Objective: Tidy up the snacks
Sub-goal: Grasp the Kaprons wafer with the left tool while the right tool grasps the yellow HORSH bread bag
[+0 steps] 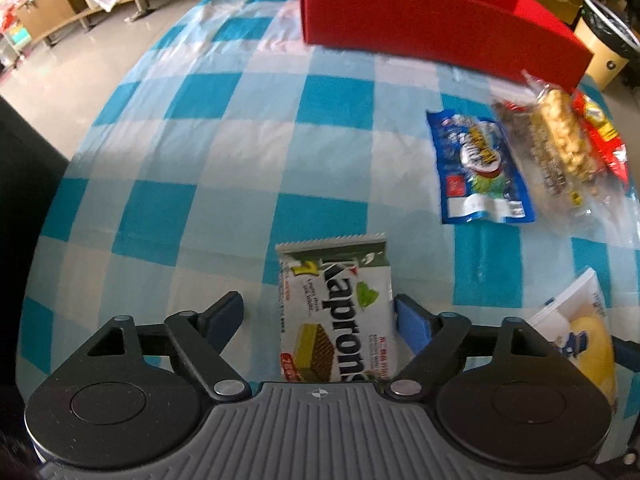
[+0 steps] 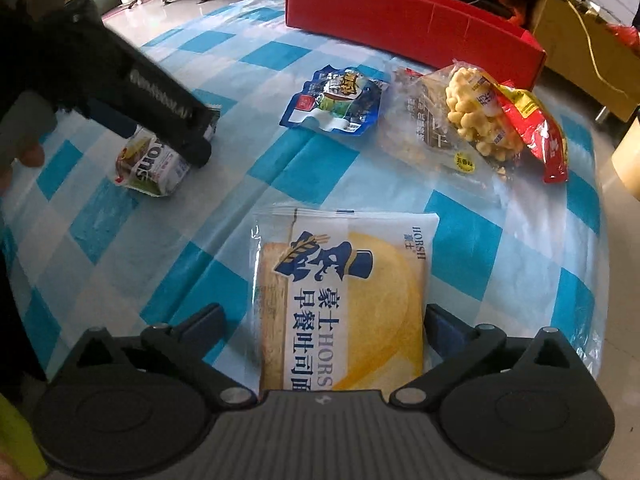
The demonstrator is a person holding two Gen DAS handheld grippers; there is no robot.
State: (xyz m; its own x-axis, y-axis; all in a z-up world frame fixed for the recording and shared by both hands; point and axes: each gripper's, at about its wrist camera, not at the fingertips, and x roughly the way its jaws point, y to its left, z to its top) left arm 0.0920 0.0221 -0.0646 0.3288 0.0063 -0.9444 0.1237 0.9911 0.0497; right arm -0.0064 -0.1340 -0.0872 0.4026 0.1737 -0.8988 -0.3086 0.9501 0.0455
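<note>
The left hand-held gripper (image 1: 320,320) gapes around the wafer pack (image 1: 338,312); the right (image 2: 322,328) apparently straddles the bread pack (image 2: 344,300) unclamped.

Both wrist cameras look steeply down, close over the checked worktop (image 1: 224,152). Each sees the red box (image 1: 440,28) at the far edge and the blue packet (image 2: 336,98).

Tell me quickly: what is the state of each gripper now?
Left gripper: open, around the wafer packet, not pressing it.
Right gripper: open, around the toast bread pack, not gripping.
</note>
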